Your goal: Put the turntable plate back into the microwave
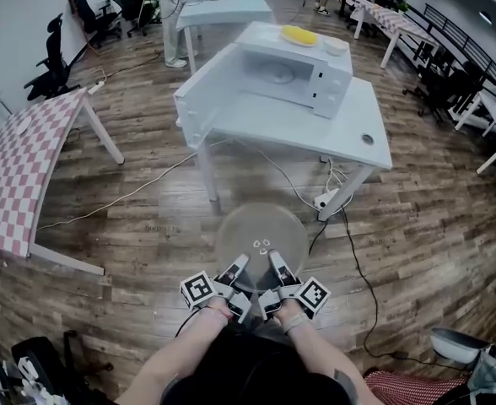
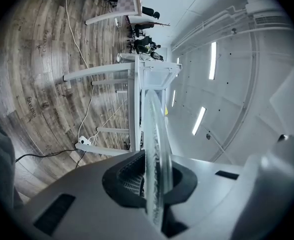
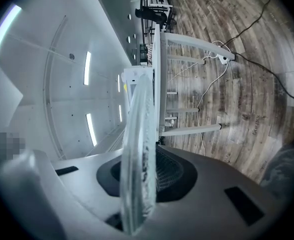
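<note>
I hold the round glass turntable plate (image 1: 261, 226) flat above the wooden floor, in front of the table. My left gripper (image 1: 241, 265) and right gripper (image 1: 275, 261) are side by side, both shut on its near rim. The left gripper view shows the plate (image 2: 155, 134) edge-on, clamped by that gripper (image 2: 154, 186); in the right gripper view the plate (image 3: 136, 144) sits the same way in the right gripper (image 3: 139, 186). The white microwave (image 1: 290, 74) stands on the white table (image 1: 315, 133) ahead, its door (image 1: 199, 99) swung open to the left, its cavity showing.
A yellow object (image 1: 299, 35) and a white bowl (image 1: 336, 46) lie on top of the microwave. A power strip (image 1: 326, 199) and cables lie on the floor under the table. A red-checked table (image 1: 24, 163) is at the left. A person (image 1: 170, 15) stands at a far table.
</note>
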